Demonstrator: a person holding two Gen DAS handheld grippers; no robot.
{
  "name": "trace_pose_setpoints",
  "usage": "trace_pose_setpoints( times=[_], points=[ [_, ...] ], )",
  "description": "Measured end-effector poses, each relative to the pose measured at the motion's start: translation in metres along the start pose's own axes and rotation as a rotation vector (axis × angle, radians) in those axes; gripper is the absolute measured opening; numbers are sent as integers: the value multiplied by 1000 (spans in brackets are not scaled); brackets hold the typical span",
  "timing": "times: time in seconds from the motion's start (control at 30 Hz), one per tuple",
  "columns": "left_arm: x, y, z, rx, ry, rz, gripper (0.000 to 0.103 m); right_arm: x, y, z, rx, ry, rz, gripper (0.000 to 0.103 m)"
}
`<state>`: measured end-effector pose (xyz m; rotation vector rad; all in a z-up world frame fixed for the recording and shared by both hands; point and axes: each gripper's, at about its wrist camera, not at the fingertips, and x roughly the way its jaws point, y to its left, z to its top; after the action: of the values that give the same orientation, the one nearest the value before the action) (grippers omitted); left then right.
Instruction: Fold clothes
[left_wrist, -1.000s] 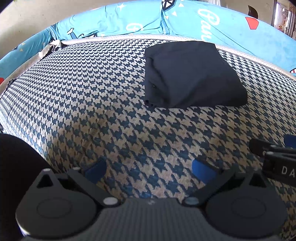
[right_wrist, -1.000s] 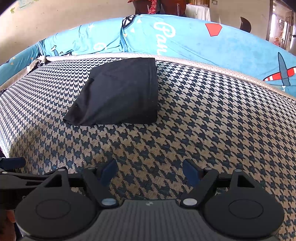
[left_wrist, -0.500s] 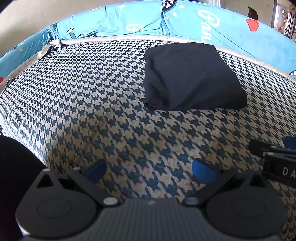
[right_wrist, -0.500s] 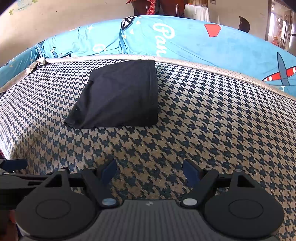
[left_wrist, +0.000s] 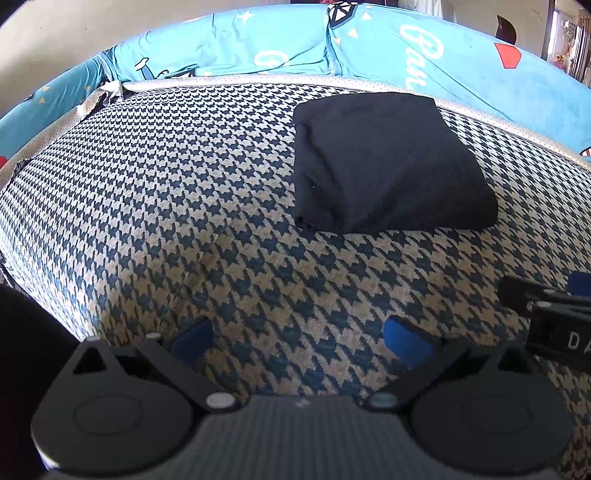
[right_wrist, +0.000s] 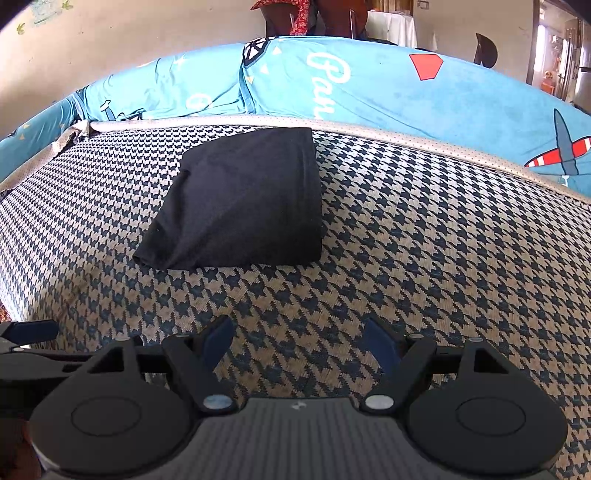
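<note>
Inspecting the black folded fabric garment (left_wrist: 388, 162): it lies as a compact, roughly rectangular bundle toward the far side of the blue-and-cream houndstooth seat cushion (left_wrist: 184, 206), close to the bright blue printed backrest cover (left_wrist: 258, 44). Layered open edges show at its left side; the right side and near edge read as closed folds. Long axis appears to run from the near edge back toward the backrest, skewed slightly, though lens distortion limits certainty.

My left gripper (left_wrist: 299, 338) sits near the front of the cushion, well apart from the garment, jaws spread wide and holding nothing. My right gripper (right_wrist: 301, 338) is likewise back, jaws apart and empty.

Judgement: folding looks essentially complete. If finishing is needed, I would square the loose left layers by pressing lightly from above, avoiding any drag that would reopen the folds.
</note>
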<state>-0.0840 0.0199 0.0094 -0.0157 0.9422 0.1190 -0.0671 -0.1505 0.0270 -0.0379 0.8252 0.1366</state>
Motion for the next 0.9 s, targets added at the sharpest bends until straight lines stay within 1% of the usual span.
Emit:
trace_pose_setpoints(
  times=[0.43,0.9],
  points=[
    [7,5,10,-3,5,-13,103,7,4,11,-4,17,-9,79],
    [13,3,27,6,-9,-22,103,18,-1,28,-2,29,-10,79]
  ],
)
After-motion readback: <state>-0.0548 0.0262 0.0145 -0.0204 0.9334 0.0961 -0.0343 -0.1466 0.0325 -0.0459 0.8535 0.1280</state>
